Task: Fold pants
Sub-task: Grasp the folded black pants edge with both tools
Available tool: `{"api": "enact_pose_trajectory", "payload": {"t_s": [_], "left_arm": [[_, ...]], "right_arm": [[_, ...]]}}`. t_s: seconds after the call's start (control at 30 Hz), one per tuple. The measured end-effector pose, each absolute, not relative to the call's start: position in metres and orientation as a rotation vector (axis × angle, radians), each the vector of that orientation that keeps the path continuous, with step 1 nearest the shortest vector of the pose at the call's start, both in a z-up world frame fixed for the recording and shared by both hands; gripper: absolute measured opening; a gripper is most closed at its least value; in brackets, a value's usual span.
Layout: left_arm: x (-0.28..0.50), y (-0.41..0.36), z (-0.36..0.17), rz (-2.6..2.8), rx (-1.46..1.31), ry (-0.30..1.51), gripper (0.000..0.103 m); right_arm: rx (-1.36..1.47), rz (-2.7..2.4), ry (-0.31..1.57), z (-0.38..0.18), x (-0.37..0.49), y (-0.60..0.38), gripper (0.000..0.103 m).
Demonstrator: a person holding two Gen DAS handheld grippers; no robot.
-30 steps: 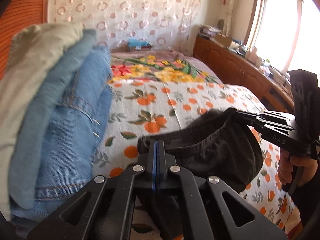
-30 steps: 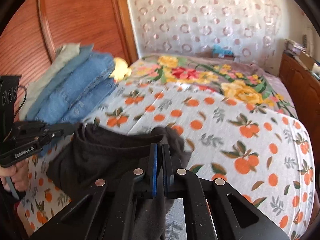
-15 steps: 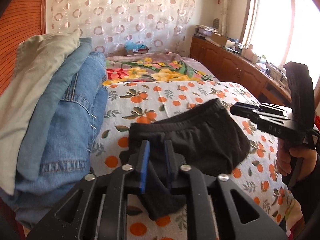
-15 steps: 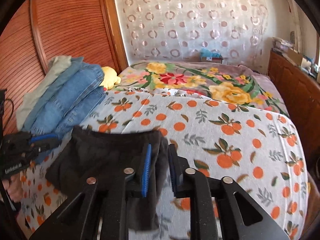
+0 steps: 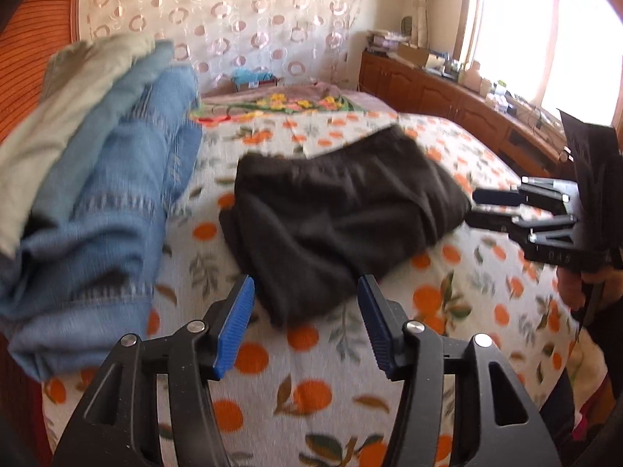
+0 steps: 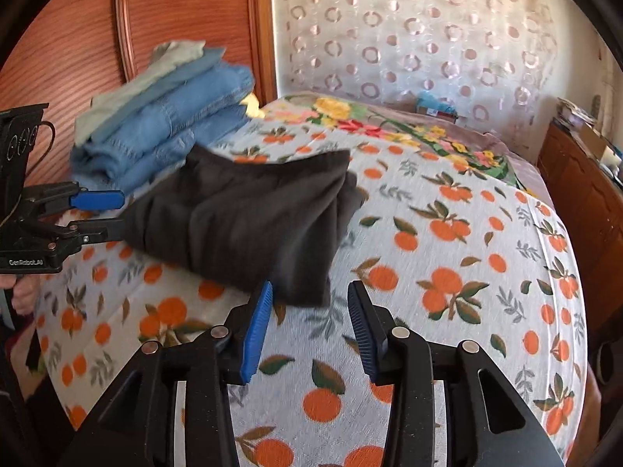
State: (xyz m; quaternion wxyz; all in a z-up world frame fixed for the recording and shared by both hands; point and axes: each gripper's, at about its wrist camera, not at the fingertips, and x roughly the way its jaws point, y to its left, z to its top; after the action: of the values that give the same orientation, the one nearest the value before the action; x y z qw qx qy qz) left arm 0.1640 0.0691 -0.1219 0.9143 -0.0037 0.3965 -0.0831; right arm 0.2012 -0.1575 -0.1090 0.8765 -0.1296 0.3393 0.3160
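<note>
The dark grey pants lie folded in a thick bundle on the orange-print bedspread. They also show in the right wrist view. My left gripper is open and empty, just short of the bundle's near edge. It shows at the left of the right wrist view. My right gripper is open and empty, its tips beside the bundle's near corner. It shows at the right of the left wrist view, next to the bundle's right side.
A stack of folded jeans and light trousers lies left of the pants by the wooden headboard. It also shows in the right wrist view. A floral blanket covers the far bed. A wooden cabinet runs under the window.
Both grippers were shut on the pants, then opened and let go. The pants dropped onto the bed as a folded bundle and both grippers pulled back from it.
</note>
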Motion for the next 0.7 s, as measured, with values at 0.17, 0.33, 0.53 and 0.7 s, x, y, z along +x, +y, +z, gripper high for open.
{"api": "enact_pose_trajectory", "payload": {"t_s": [0.17,0.33,0.53,0.7], "left_arm": [[0.162,0.072,-0.132,-0.180,0.000,0.843,0.053],[0.169,0.074,-0.138,-0.185,-0.006,0.867,0.039],[0.168,0.075,-0.140,-0.199,-0.013,0.860,0.016],[0.158,0.084,-0.136,-0.195,-0.034,0.841,0.011]], "right_arm": [[-0.317,0.674,0.749,-0.118,0.217,-0.146,0.042],[-0.319,0.675,0.765,-0.122,0.228,-0.141,0.042],[-0.269,0.704,0.745,-0.120,0.228,-0.149,0.005],[-0.215,0.684,0.721,-0.115,0.222,-0.166,0.002]]}}
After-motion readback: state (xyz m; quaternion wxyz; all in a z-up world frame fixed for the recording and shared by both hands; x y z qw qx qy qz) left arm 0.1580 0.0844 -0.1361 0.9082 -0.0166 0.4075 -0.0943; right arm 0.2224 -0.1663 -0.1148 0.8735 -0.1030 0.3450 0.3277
